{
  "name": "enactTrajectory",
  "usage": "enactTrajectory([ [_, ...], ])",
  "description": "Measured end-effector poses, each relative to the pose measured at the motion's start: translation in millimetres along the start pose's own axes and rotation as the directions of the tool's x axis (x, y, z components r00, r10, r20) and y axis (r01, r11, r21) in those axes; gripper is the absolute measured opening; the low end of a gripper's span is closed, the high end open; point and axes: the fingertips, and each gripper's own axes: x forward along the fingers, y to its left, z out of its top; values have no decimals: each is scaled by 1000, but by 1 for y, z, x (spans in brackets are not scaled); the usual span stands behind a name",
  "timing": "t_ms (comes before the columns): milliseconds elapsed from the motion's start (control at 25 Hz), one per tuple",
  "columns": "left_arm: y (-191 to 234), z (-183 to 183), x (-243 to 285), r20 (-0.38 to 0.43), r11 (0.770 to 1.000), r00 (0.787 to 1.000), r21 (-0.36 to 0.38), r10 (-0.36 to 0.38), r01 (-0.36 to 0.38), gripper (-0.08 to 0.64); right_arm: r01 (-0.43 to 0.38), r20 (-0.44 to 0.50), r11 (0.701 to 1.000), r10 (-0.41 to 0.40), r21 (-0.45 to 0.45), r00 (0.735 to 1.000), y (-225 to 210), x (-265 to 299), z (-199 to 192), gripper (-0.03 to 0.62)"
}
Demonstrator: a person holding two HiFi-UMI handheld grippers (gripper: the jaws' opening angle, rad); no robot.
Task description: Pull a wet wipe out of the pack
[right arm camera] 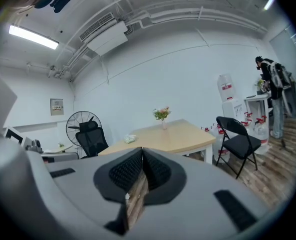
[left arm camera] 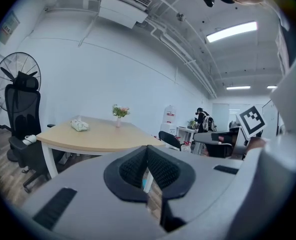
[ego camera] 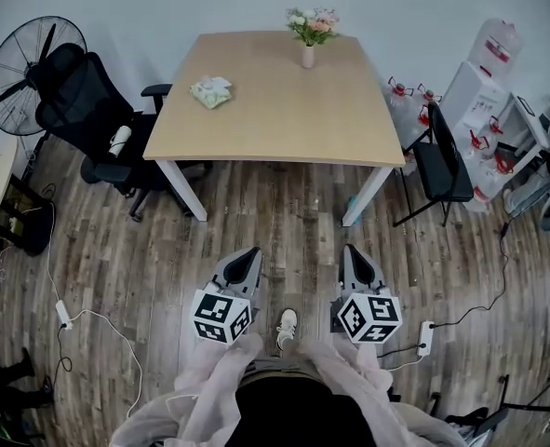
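Observation:
The wet wipe pack (ego camera: 211, 91) is a small pale green packet lying on the left part of a light wooden table (ego camera: 275, 128). It also shows far off in the left gripper view (left arm camera: 79, 126) and the right gripper view (right arm camera: 130, 139). Both grippers hang low over the wooden floor, well short of the table. My left gripper (ego camera: 250, 255) has its tips touching and holds nothing. My right gripper (ego camera: 352, 253) is shut and empty too.
A vase of flowers (ego camera: 310, 32) stands at the table's far edge. A black office chair (ego camera: 88, 110) and a fan (ego camera: 19, 59) are to the left, a folding chair (ego camera: 447, 161) and water bottles to the right. Cables and a power strip (ego camera: 425, 338) lie on the floor.

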Motion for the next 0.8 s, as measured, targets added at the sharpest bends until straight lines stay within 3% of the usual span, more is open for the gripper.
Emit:
enactTrajectory([
  [800,59,17,87,20,995,995,-21,95,-95,11,-109,-35,993,107,-34,994,-20,117,17,14],
])
